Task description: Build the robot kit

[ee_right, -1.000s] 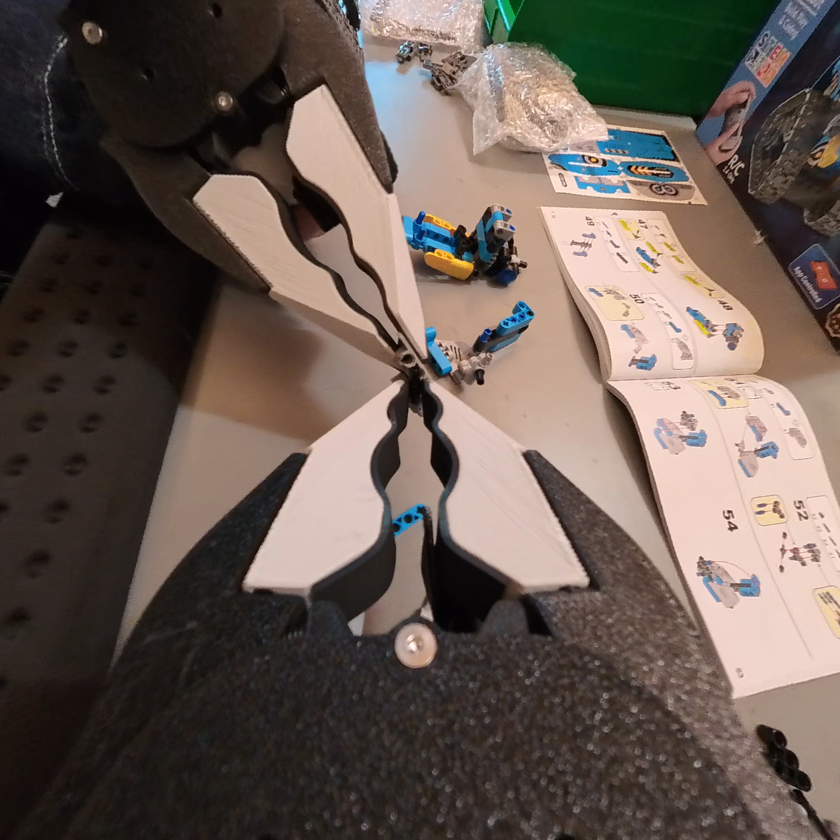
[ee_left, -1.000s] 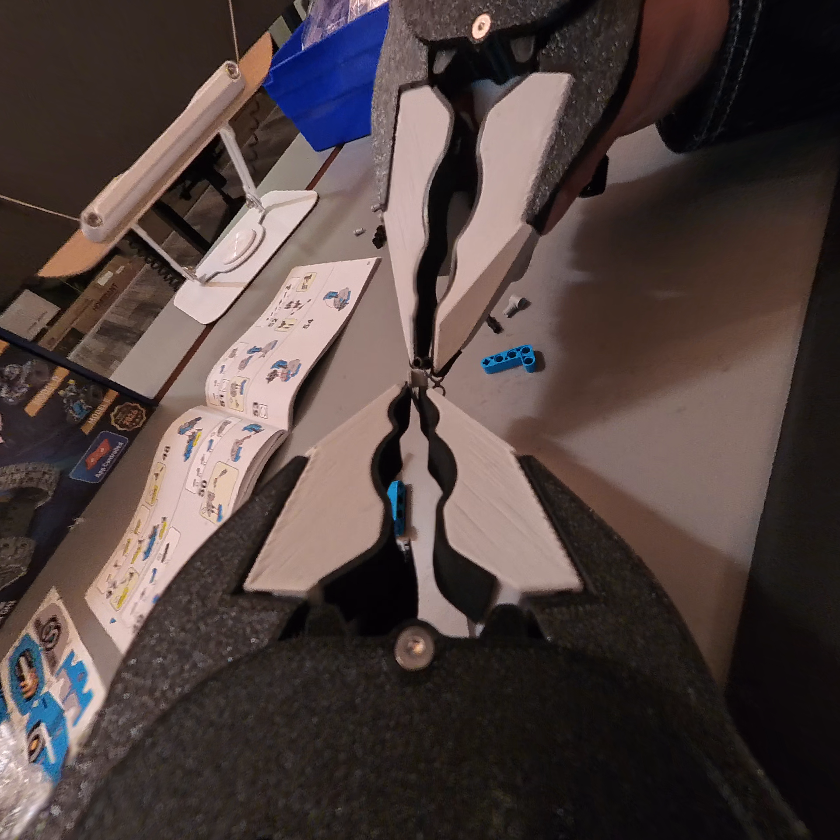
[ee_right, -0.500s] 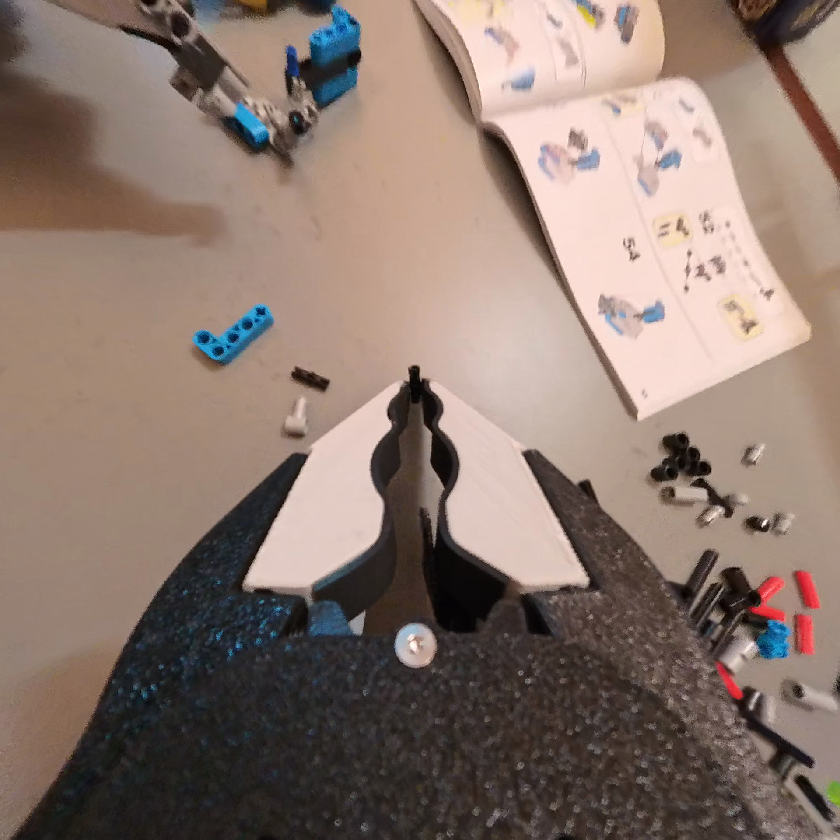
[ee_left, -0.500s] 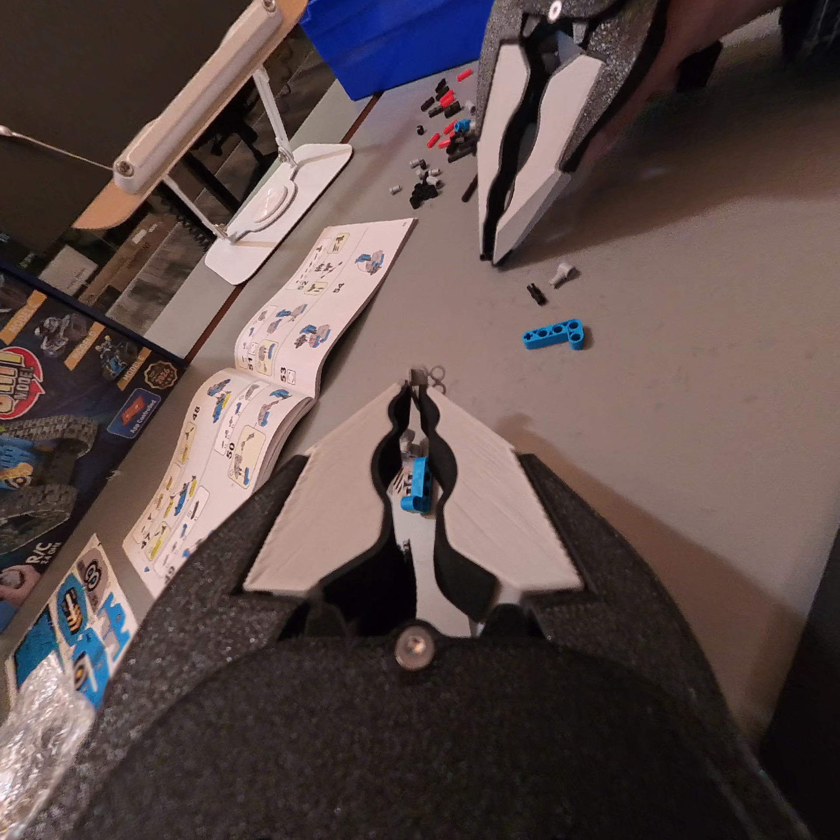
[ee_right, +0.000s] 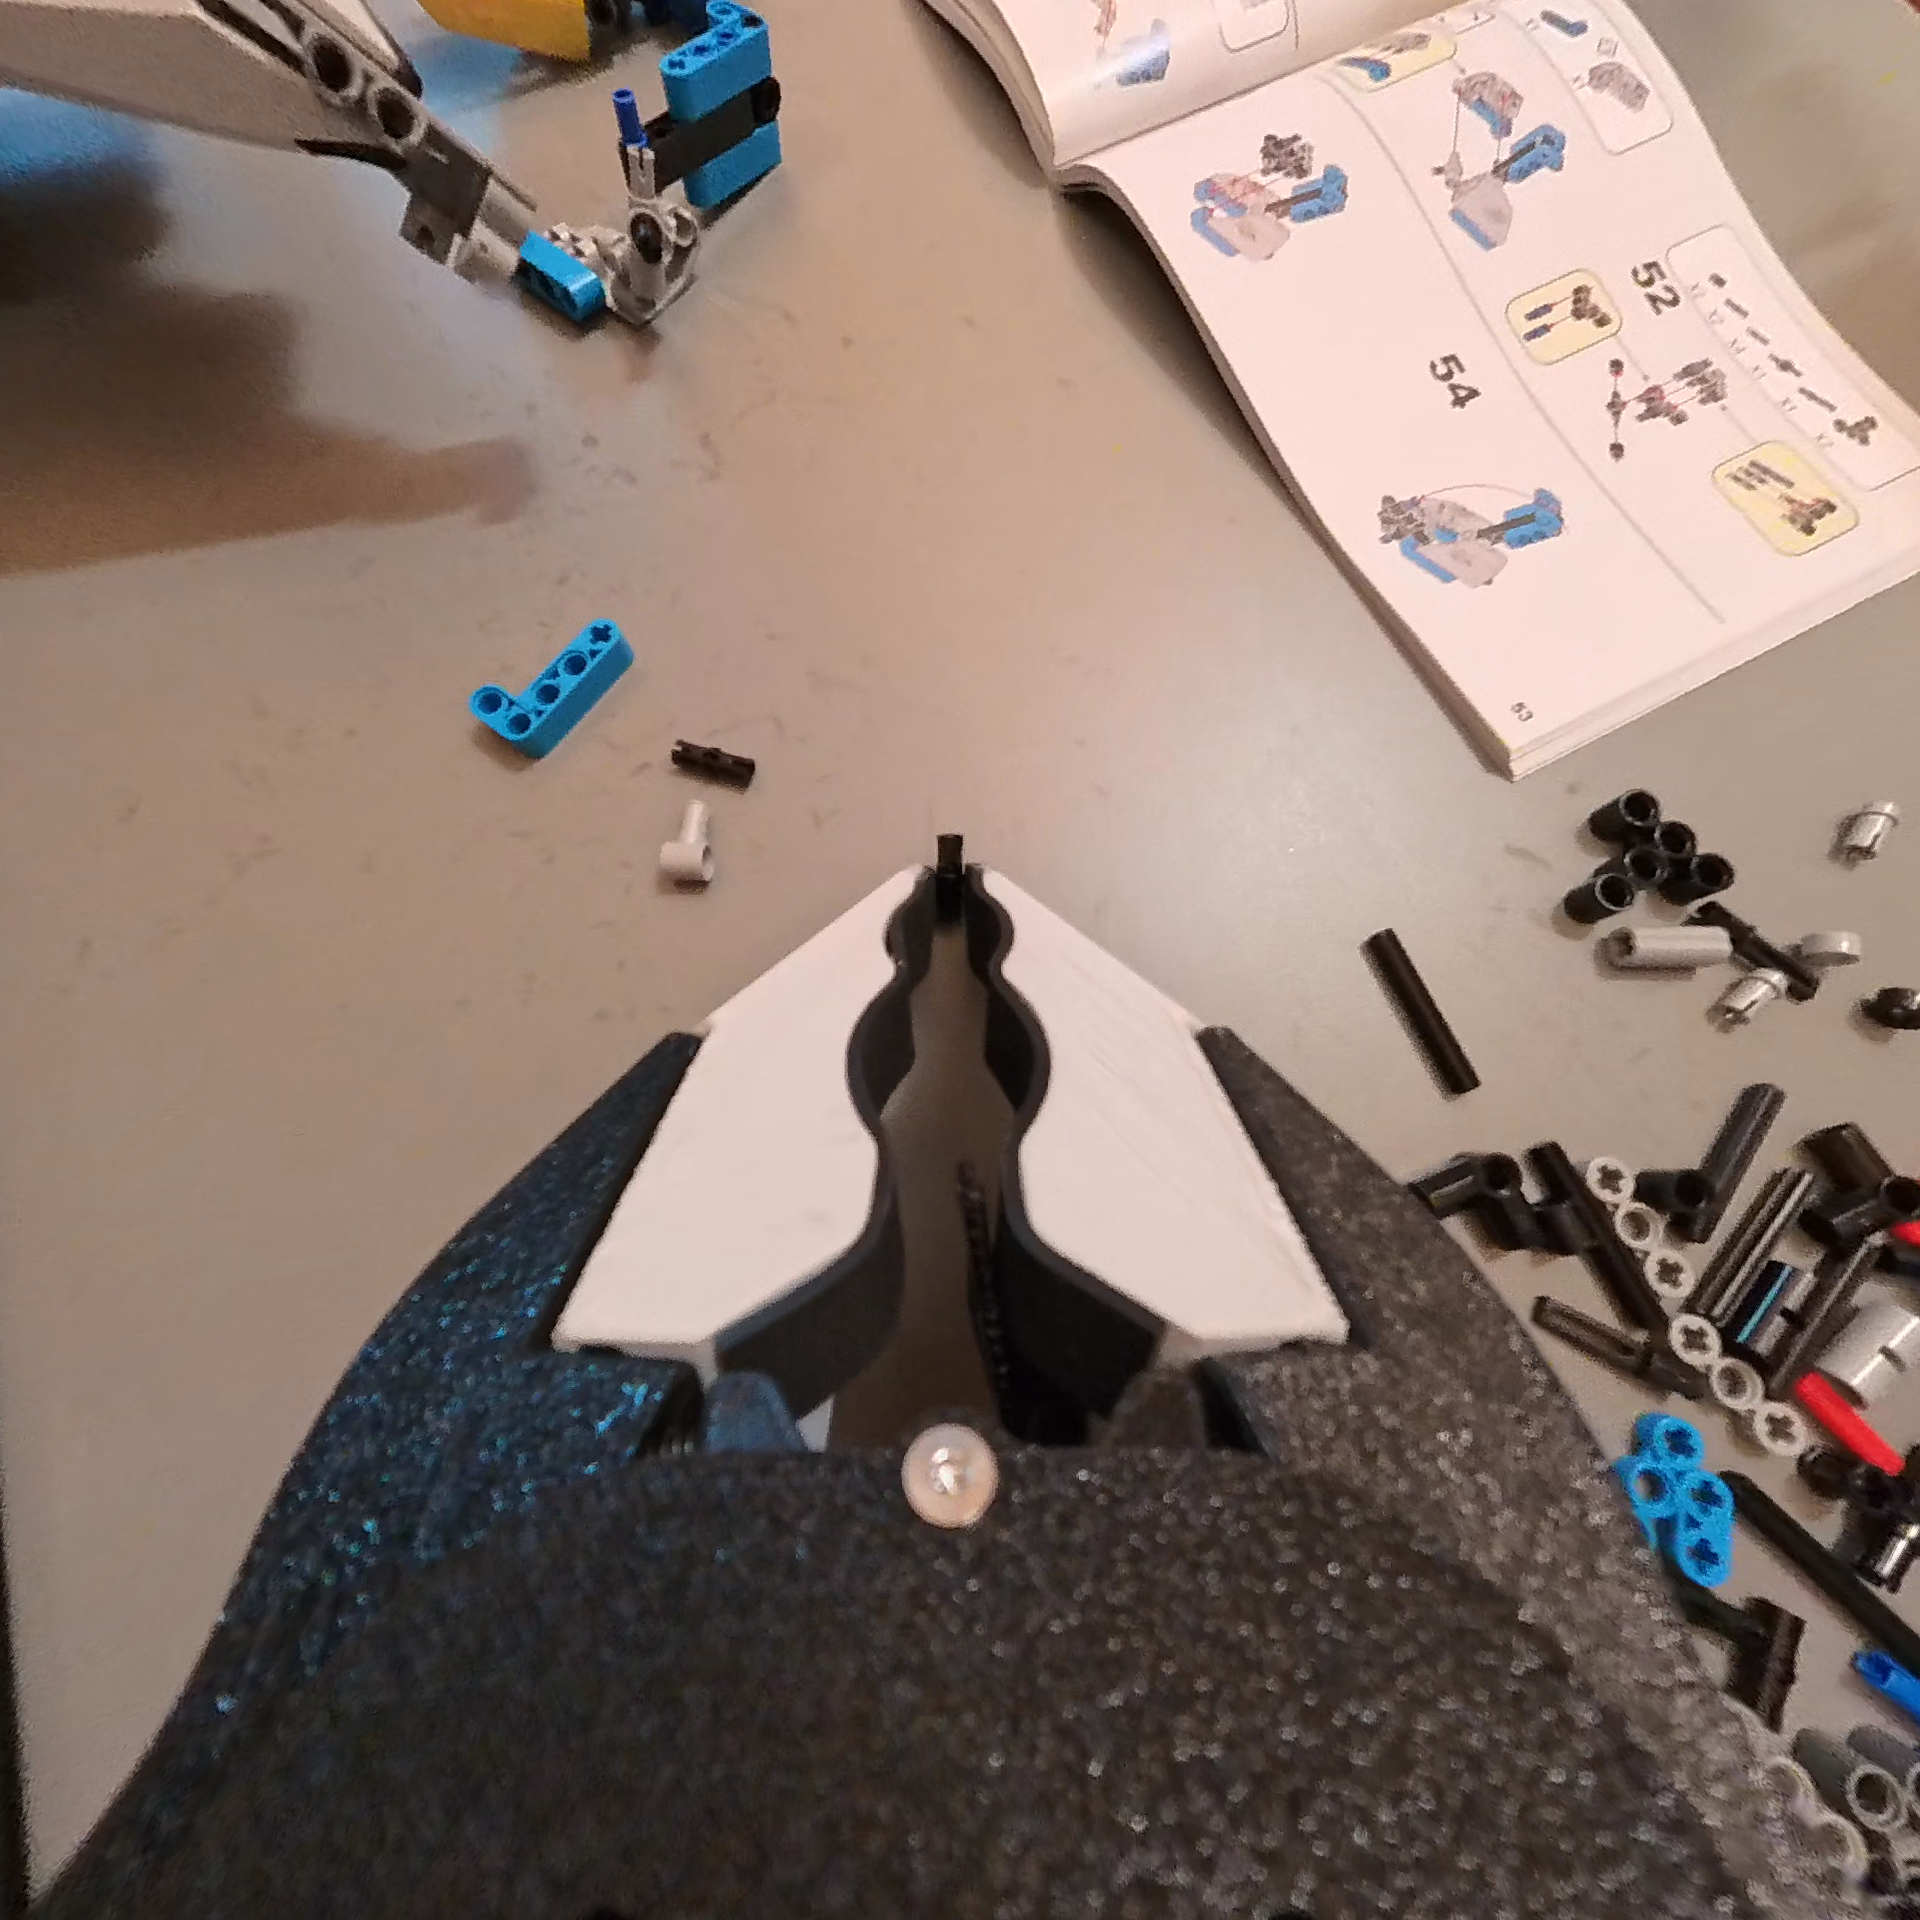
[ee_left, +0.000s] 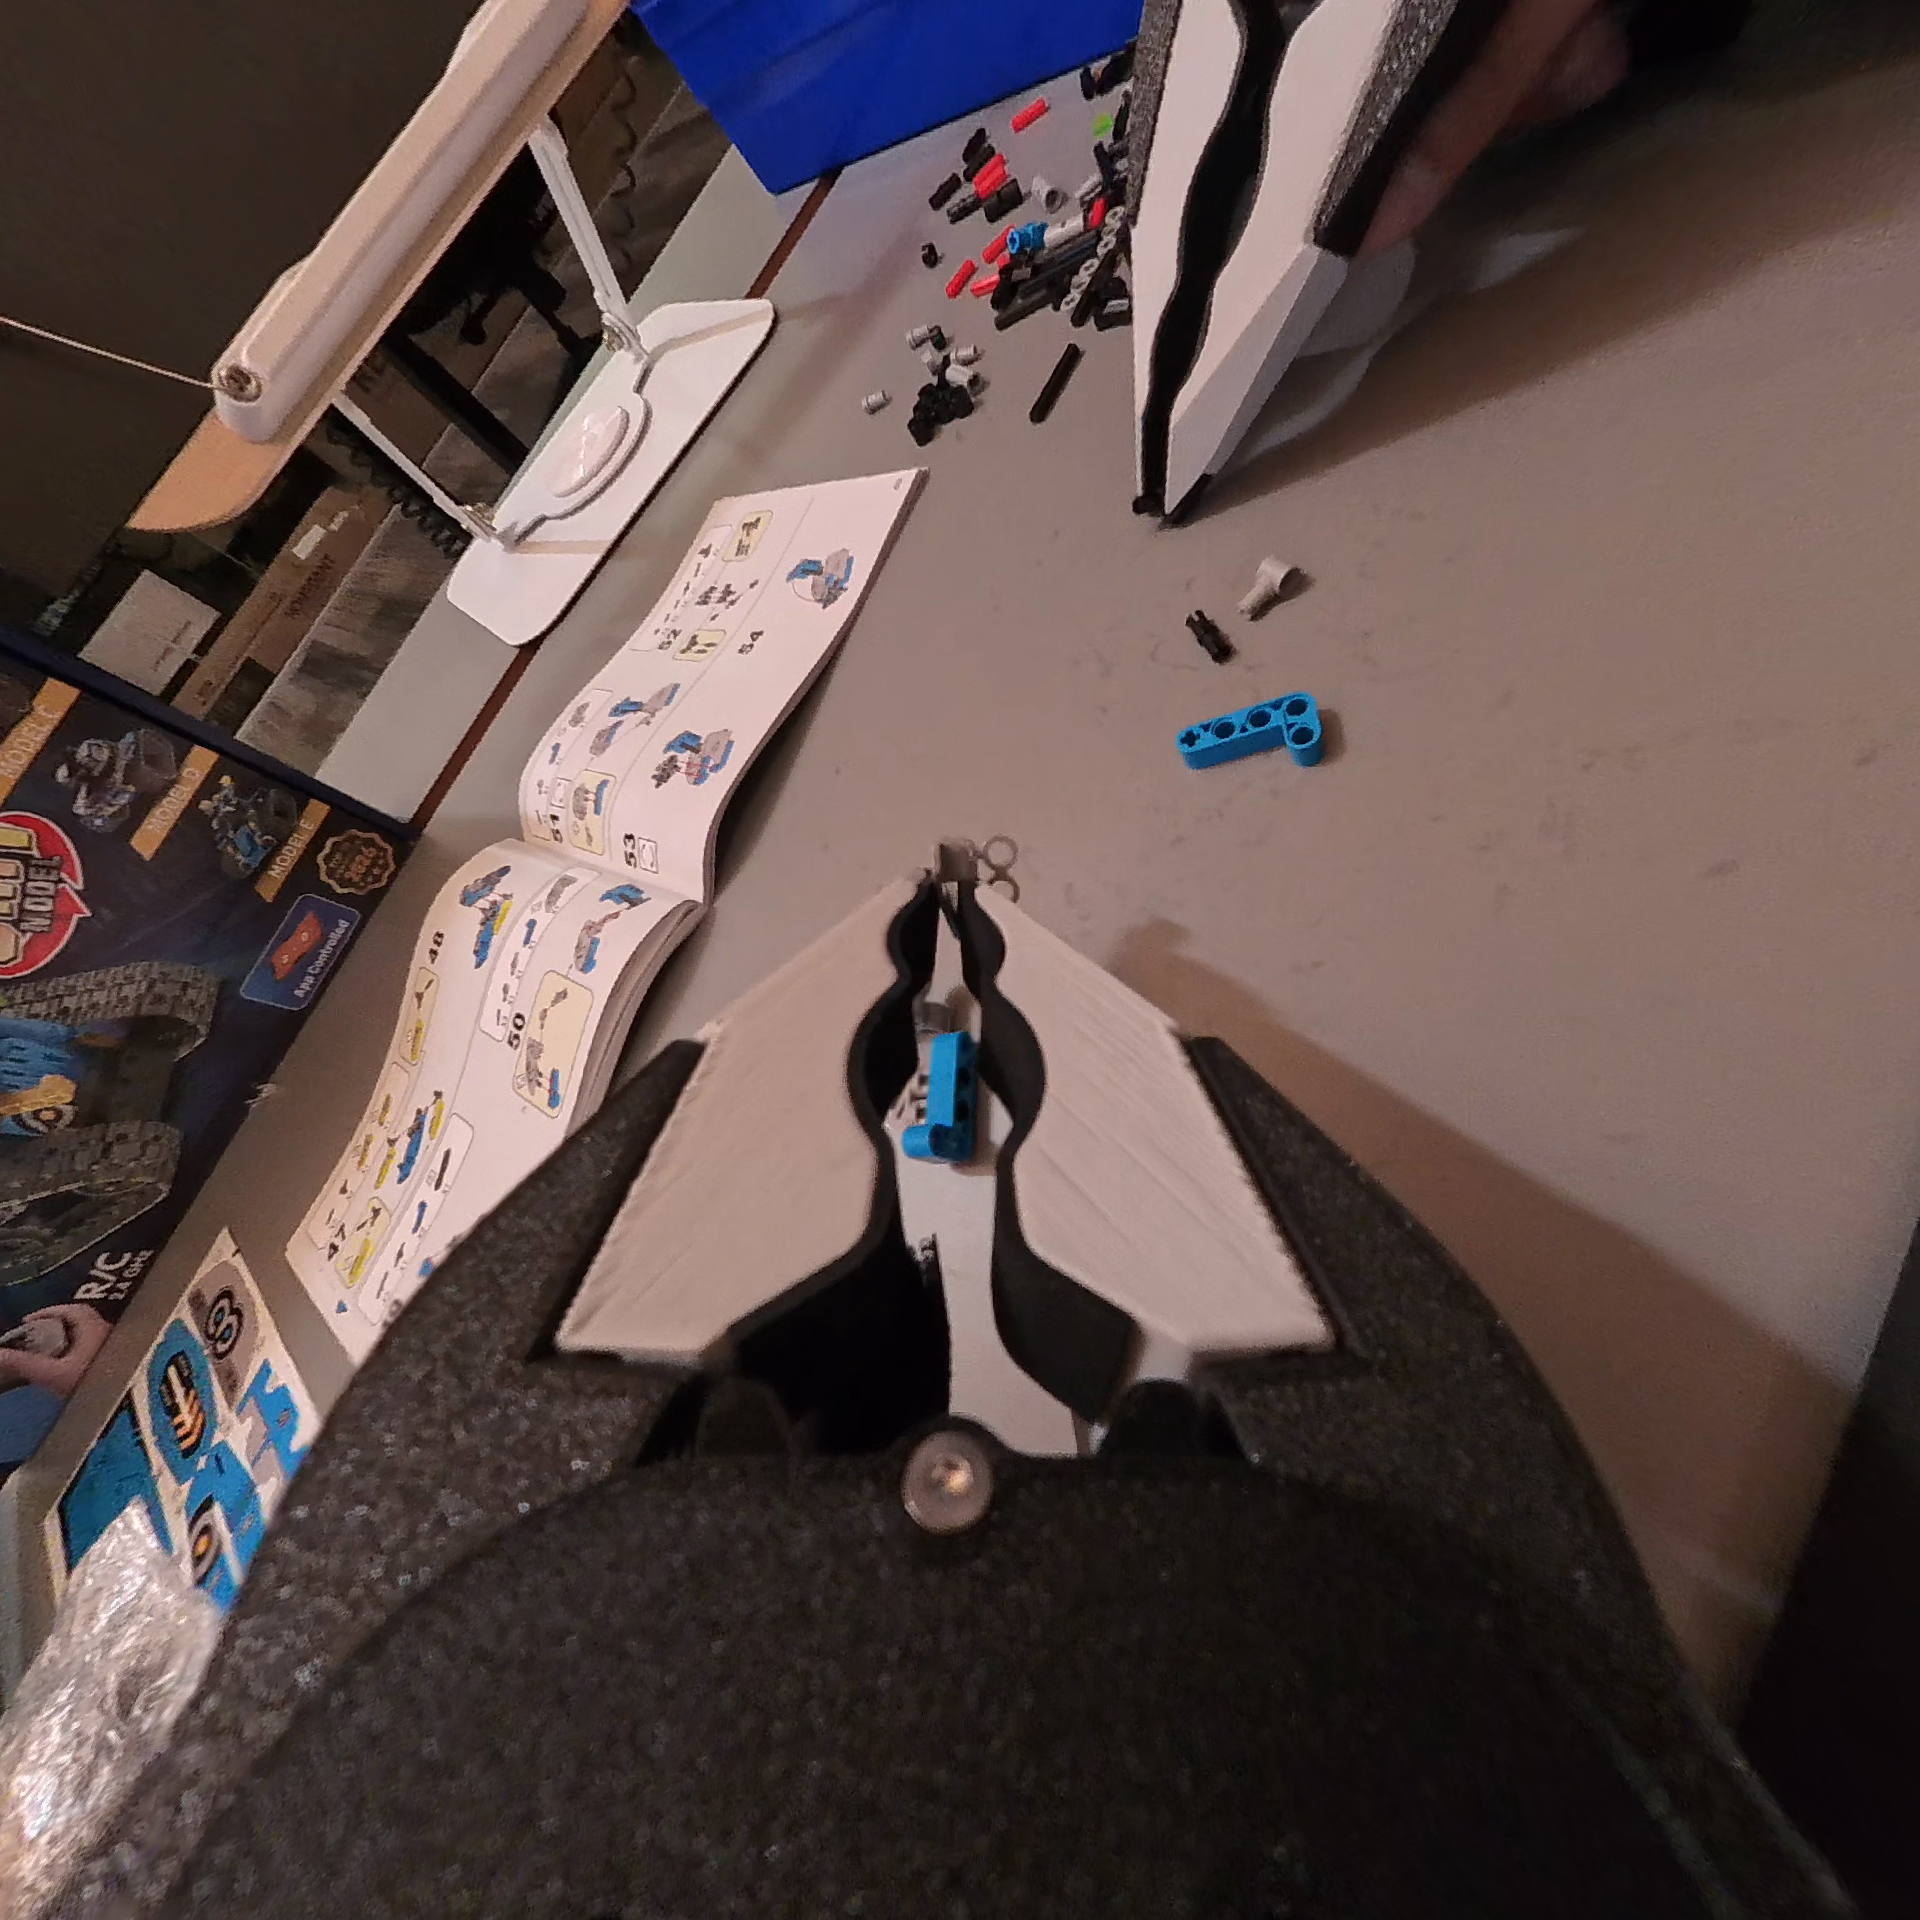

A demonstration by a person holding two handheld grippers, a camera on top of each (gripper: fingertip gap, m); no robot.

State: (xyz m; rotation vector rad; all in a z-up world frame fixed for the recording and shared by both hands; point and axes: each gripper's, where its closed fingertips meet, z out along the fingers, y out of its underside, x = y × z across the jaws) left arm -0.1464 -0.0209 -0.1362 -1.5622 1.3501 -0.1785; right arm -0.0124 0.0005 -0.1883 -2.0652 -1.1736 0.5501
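My left gripper (ee_left: 948, 878) is shut on a grey beam (ee_left: 951, 860) of a small grey and blue brick assembly; its blue piece (ee_left: 943, 1096) shows between the fingers. In the right wrist view this assembly (ee_right: 582, 244) hangs from the left gripper at the top left, above the table. My right gripper (ee_right: 950, 871) is shut on a small black pin (ee_right: 949, 857), low over the grey table (ee_right: 935, 582). It also shows in the left wrist view (ee_left: 1164, 509), far from my left one. A blue L-shaped beam (ee_right: 551, 688), a black pin (ee_right: 713, 764) and a grey connector (ee_right: 688, 844) lie between the grippers.
An open instruction booklet (ee_right: 1507, 343) lies at the right. A heap of loose black, grey, red and blue parts (ee_right: 1714, 1247) lies at the right edge. In the left wrist view a white desk lamp (ee_left: 436, 312), a blue bin (ee_left: 883, 73), a printed box (ee_left: 135, 935) and a sticker sheet (ee_left: 187, 1455) line the left. Left tips to right tips: about 15 centimetres. The grey connector (ee_right: 688, 844) lies some 4 centimetres from my right tips, 12 centimetres from my left tips. The left camera catches it too, in the left wrist view (ee_left: 1270, 570).
The two grippers were tip to tip a second ago. The right gripper has pulled away toward the parts heap with a black pin in its tips. The left gripper keeps the assembly.
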